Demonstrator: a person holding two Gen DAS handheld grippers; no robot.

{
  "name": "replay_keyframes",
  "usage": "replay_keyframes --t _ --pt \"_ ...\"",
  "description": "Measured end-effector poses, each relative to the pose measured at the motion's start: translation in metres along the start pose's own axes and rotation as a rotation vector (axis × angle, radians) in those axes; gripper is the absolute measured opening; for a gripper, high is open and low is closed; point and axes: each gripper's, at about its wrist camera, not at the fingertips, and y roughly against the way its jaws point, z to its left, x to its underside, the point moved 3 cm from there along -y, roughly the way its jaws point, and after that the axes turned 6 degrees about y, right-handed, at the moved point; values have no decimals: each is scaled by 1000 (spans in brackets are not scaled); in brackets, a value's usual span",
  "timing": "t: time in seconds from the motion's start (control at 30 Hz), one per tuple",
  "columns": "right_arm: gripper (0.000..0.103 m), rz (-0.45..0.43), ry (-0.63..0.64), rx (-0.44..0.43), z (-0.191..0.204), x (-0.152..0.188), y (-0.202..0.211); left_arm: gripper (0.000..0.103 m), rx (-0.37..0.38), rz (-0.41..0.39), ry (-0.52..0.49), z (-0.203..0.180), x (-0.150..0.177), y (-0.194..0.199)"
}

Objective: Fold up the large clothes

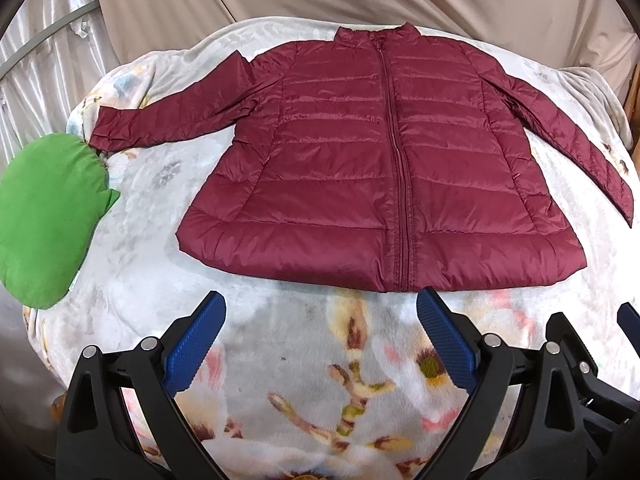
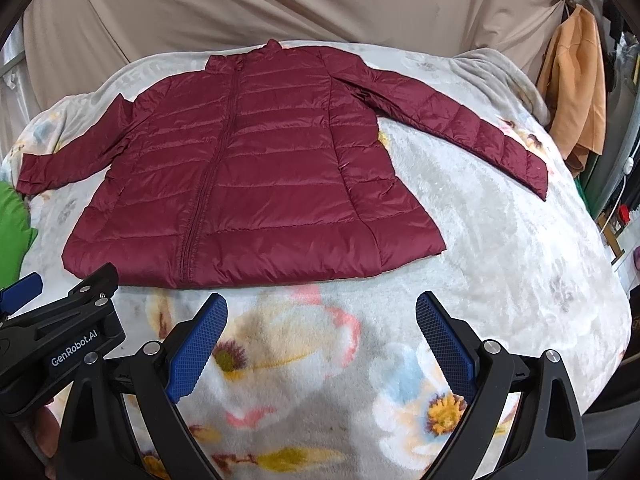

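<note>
Two grippers stand side by side at the near edge of the bed, both with jaws spread wide and nothing between them. The left gripper (image 1: 322,312) and the right gripper (image 2: 322,312) hover over the floral fleece blanket (image 2: 500,248), just short of the garment's hem.

Item under task: one maroon quilted down jacket (image 1: 360,152), lying front-up directly ahead of both sets of jaws, zipped to the collar, body flat. Its zip line (image 1: 400,184) runs toward the inner jaw of the left gripper. The sleeve on the left (image 1: 160,120) extends outward beyond the left jaws, bent at the elbow; the sleeve on the right (image 2: 460,128) angles out and down, well beyond the right jaws. Judgement: the garment has been laid out flat and closed so that sleeves and sides can be folded inward cleanly; no fold is yet made.

Other items: a green fabric bundle (image 1: 44,220) sits far to the left of the left jaws, just beside the left cuff, apart from the jacket body. An orange garment (image 2: 576,92) hangs off the bed, beyond the right jaws.

Assessment: the open, level stance of both grippers suits a paired reach. Slippery shell fabric may slide out of a shallow pinch.
</note>
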Motion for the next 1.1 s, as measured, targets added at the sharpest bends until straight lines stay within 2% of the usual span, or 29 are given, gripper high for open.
replay_keyframes --t 0.1,0.2,0.37,0.43,0.53,0.63,0.73,0.8,0.87,0.9,0.93,0.97,1.03,1.1 --pt "94 21 -15 -65 -8 -5 -14 94 14 14 34 5 -9 -7" --pt "94 29 -116 -104 -46 -15 -35 95 -14 14 101 23 -27 -20" --pt "94 10 -361 -19 -177 -49 -83 95 -68 22 190 52 -50 -48" --pt "94 -23 -488 19 -245 -63 -105 95 -96 18 216 62 -60 -62" --pt "94 -56 -647 64 -322 -73 -131 95 -116 17 264 74 -75 -81" --pt "94 -88 -786 111 -382 -78 -155 95 -118 16 314 82 -88 -96" --pt "93 -91 -862 142 -413 -77 -180 95 -126 6 344 85 -101 -108" --pt "80 -82 -896 105 -420 -80 -199 95 -126 0 352 85 -109 -112" --pt "54 -91 -911 52 -417 -86 -210 94 -128 -13 353 86 -115 -114" --pt "47 -101 -915 41 -413 -91 -212 94 -129 -20 351 86 -118 -115" --pt "28 -114 -914 32 -410 -98 -213 93 -124 -27 345 85 -122 -117" --pt "3 -137 -911 12 -406 -109 -212 92 -120 -32 339 85 -125 -118" --pt "2 -225 -903 -76 -392 -139 -200 87 -105 -37 323 84 -131 -119" --pt "2 -361 -791 -163 -354 -192 -167 87 -94 -43 316 86 -138 -120"
